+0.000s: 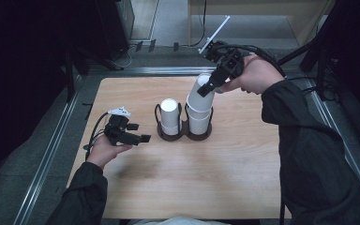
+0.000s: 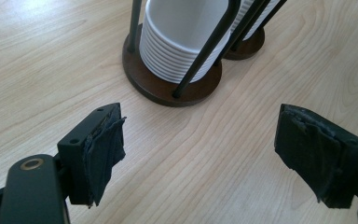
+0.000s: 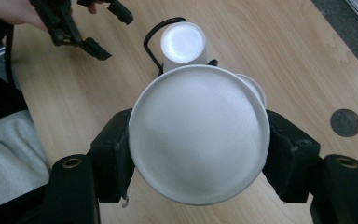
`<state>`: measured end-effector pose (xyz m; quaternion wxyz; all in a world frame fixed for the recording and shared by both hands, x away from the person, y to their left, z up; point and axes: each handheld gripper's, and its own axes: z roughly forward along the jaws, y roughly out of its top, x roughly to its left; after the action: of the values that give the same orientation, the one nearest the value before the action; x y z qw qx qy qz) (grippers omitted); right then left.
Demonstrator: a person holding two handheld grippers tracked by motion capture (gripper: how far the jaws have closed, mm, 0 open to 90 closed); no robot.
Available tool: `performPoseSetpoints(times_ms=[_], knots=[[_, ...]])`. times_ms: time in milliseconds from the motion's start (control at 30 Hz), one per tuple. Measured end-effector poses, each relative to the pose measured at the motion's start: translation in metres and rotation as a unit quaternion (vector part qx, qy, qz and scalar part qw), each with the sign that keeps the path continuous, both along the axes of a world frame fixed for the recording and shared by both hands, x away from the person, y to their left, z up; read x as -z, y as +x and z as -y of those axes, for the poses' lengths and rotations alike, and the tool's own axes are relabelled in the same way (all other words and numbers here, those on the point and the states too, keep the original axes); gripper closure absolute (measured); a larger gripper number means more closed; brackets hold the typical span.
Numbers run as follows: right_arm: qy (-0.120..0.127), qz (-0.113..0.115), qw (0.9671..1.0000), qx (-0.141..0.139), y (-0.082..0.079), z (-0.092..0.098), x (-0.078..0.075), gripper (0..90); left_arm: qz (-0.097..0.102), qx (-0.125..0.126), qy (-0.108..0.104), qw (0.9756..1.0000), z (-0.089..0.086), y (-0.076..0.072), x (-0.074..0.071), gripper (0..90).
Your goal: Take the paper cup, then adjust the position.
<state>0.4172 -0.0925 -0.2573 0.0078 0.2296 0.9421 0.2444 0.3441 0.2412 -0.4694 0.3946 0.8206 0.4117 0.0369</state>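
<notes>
Right gripper [image 3: 198, 154] clamps white cup [image 3: 198, 140]; left gripper [image 2: 200, 154] gapes, unladen.

Surroundings: table, floor fittings and background furniture

A pale wooden table [image 1: 178, 187] is standing on a grey floor [image 1: 28, 178], with a metal rail [image 1: 47, 157] running along its left side. A round dark cap [image 3: 345, 122] is sitting flush in the tabletop. A dark cabinet [image 1: 115, 23] and a light wooden unit [image 1: 262, 14] are standing beyond the far edge, with cables [image 1: 131, 54] lying between them. A white cloth [image 3: 9, 158] is lying at the near edge.

upturned white paper cup [image 3: 198, 140], tilted above stack [image 1: 199, 119]
</notes>
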Motion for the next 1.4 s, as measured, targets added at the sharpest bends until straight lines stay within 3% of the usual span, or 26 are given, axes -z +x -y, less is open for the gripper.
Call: performPoseSetpoints(times_ms=[200, 533, 667, 900, 1133, 1400], knots=[[0.014, 0.004, 0.9995, -0.027, -0.017, 0.006, 0.014, 34.2, -0.001, 0.000, -0.012, 0.9999, 0.000, 0.000, 0.000, 15.7], [0.034, -0.010, 0.9987, -0.036, -0.031, 0.029, 0.048, 34.2, -0.005, 0.011, -0.015, 0.9998, 0.003, -0.001, -0.001, 15.7], [0.031, -0.012, 0.9988, -0.038, -0.036, 0.034, 0.058, 34.2, -0.009, 0.014, -0.019, 0.9997, 0.006, -0.001, -0.001, 15.7], [0.038, -0.023, 0.9983, -0.039, -0.043, 0.039, 0.080, 34.4, -0.010, 0.047, -0.027, 0.9985, 0.013, -0.005, -0.004, 13.3], [0.048, -0.032, 0.9976, -0.038, -0.047, 0.041, 0.098, 34.5, -0.020, 0.091, -0.060, 0.9939, 0.022, -0.009, -0.008, 12.1], [0.064, -0.039, 0.9961, -0.047, -0.052, 0.037, 0.117, 34.5, -0.012, 0.143, -0.062, 0.9877, 0.040, -0.017, -0.014, 7.1]])
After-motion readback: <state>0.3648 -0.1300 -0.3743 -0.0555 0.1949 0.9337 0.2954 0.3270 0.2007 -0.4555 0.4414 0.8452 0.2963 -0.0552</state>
